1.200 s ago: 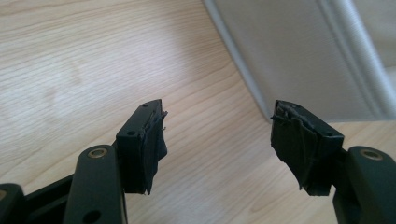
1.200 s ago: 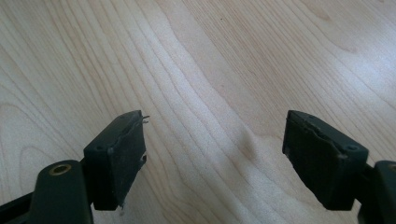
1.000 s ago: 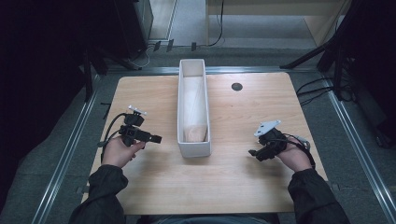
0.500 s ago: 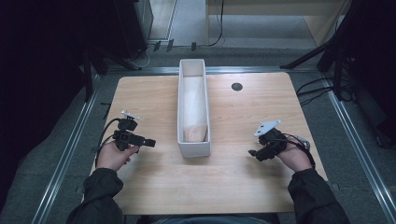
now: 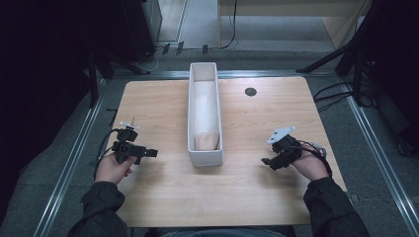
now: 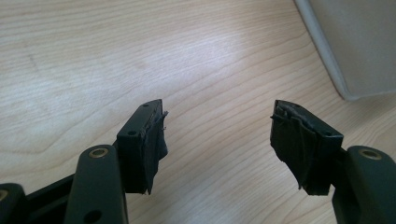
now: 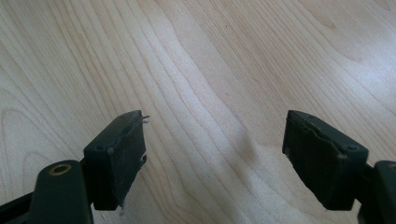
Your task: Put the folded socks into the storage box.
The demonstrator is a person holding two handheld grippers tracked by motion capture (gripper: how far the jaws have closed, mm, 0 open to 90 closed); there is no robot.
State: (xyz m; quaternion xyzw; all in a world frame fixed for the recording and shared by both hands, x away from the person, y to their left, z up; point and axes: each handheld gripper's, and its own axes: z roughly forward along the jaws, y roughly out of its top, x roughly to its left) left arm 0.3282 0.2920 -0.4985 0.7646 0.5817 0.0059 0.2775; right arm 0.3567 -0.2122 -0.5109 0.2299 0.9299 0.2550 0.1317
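Note:
A long, narrow white bin point(image 5: 204, 153) stands lengthwise in the middle of the wooden table point(image 5: 153, 103). Something pale beige point(image 5: 206, 140) lies inside its near end; I cannot tell what it is. My left gripper point(image 5: 151, 153) is held low to the left of the bin and points at it. Its jaws stand apart with nothing between them point(image 6: 217, 135), and the bin's corner point(image 6: 359, 46) lies ahead of them. My right gripper point(image 5: 267, 162) hovers to the right of the bin, open and empty over bare wood point(image 7: 215, 154).
A small black round hole point(image 5: 250, 91) sits in the tabletop at the far right of the bin. Metal rails point(image 5: 74, 153) run along both sides of the table. Dark stands and cables point(image 5: 341, 94) crowd the floor behind and to the right.
My left gripper has drifted a little toward the near edge and leftward, away from the bin. The right gripper has stayed where it was.

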